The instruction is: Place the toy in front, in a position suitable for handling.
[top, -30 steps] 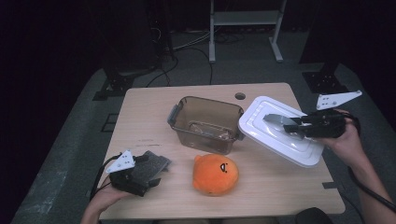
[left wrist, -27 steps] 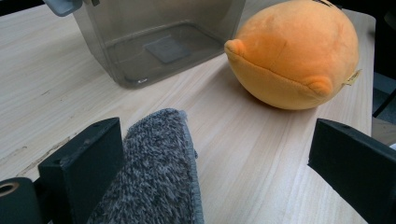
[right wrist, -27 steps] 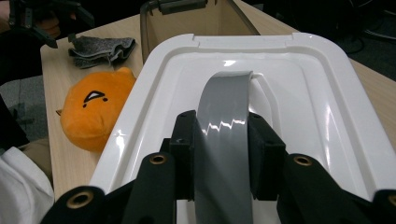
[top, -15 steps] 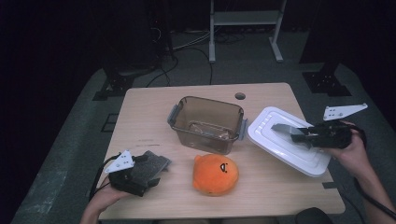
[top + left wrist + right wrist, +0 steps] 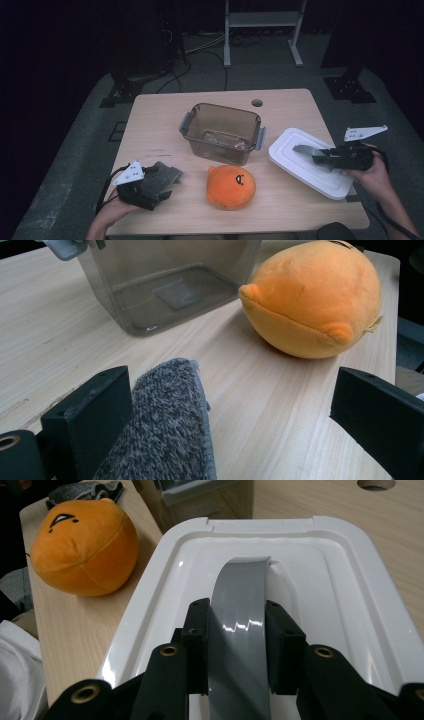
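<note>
A white lid [image 5: 305, 162] lies on the right side of the table. My right gripper [image 5: 322, 159] is shut on its grey strap handle [image 5: 305, 149]. In the right gripper view the handle [image 5: 240, 610] is pinched between both jaws above the lid [image 5: 350, 605]. At the front left, my left gripper [image 5: 159, 186] stands open and low over the table. A grey fuzzy cloth [image 5: 170, 430] rests against one jaw, while the other jaw stands far off. An orange plush [image 5: 231, 186] sits at the front centre, and a clear brown container [image 5: 222, 132] stands open behind it.
The wooden table [image 5: 165, 125] has a round cable hole [image 5: 257, 103] at the back. The plush [image 5: 315, 300] and the container [image 5: 165, 285] lie just ahead of my left gripper [image 5: 235, 405]. Dark floor, stands and cables surround the table.
My right gripper has carried the lid down and to the right, away from the container's rim, and it now lies flat. The left gripper and cloth stayed put.
</note>
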Motion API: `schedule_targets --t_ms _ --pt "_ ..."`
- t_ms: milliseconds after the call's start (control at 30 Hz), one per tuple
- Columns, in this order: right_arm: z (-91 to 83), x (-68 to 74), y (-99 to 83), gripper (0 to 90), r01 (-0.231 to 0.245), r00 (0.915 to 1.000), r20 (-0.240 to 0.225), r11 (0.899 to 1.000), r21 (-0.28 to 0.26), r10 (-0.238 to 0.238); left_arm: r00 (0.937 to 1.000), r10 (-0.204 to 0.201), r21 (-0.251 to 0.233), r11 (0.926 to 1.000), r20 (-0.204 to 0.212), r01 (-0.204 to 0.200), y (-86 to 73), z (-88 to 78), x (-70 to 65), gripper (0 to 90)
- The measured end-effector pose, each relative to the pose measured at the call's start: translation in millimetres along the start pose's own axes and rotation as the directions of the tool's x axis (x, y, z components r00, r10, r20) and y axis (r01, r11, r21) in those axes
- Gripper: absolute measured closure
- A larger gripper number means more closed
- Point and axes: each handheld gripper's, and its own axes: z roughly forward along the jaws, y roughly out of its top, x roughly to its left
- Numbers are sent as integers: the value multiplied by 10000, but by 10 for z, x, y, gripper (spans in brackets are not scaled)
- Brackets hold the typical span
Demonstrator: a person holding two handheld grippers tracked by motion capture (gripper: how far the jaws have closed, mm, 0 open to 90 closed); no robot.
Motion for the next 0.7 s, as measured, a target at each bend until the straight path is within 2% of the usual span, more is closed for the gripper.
schedule_targets --t_ms 167,500,700 --pt "113 -26 -119 665 -177 9998 -92 9998 -14 176 10000 37 -66 10000 2 -37 12 -8 -5 26" --pt "321 -56 -343 664 -515 9985 -149 9974 495 523 10000 33 -38 10000 13 -33 7 -10 -10 26" --pt "382 -79 -437 665 -745 9969 -202 9957 543 757 10000 47 10 10000 50 -47 6 -3 -12 26"
